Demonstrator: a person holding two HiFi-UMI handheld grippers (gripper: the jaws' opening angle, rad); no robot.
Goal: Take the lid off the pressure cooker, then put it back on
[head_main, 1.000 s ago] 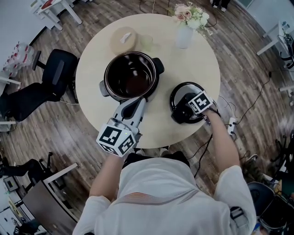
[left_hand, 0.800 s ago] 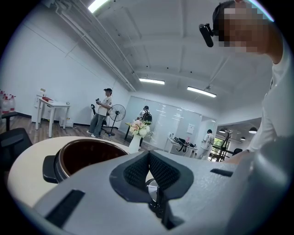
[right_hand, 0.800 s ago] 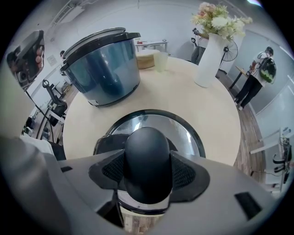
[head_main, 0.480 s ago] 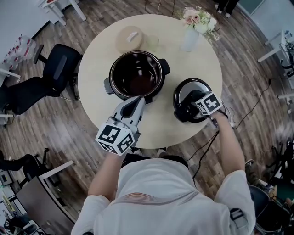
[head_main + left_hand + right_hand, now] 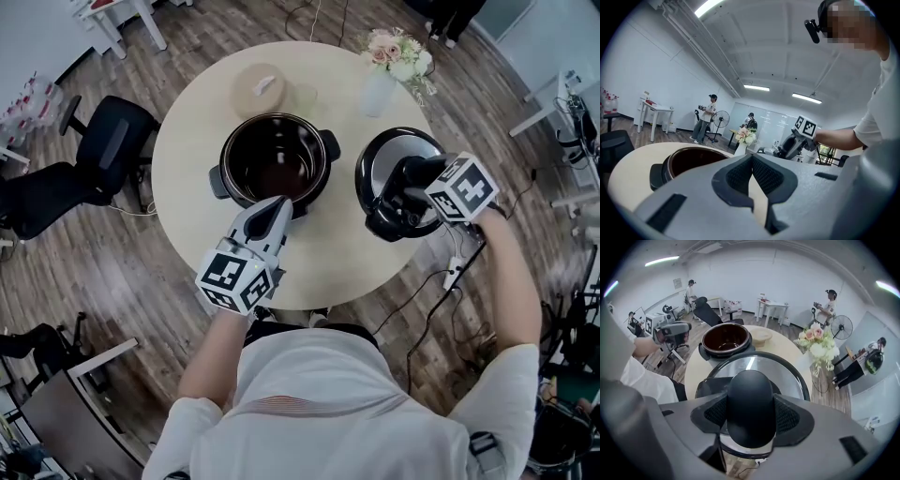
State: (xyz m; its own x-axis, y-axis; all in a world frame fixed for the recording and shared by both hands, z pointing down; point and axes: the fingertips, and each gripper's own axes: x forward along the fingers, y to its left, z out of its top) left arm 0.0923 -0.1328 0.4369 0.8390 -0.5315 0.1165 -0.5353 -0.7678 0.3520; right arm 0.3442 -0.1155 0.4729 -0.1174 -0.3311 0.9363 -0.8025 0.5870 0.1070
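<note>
Firmly, lid (image 5: pixel 746 364) in right gripper (image 5: pixel 751 414), beside open cooker (image 5: pixel 226 161)

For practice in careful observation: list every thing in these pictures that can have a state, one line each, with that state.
cooker: open, lid off, upright on the table
lid: off the cooker, gripped by its handle
right gripper: shut on the lid's handle
left gripper: shut, holding nothing
flower vase: upright on the table

White short-sleeved T-shirt (image 5: pixel 319 394), grey left gripper (image 5: pixel 279 206) and right gripper (image 5: pixel 751 414) (black ribbed pads (image 5: pixel 715 414)), black-and-white marker cubes (image 5: pixel 239 281).
</note>
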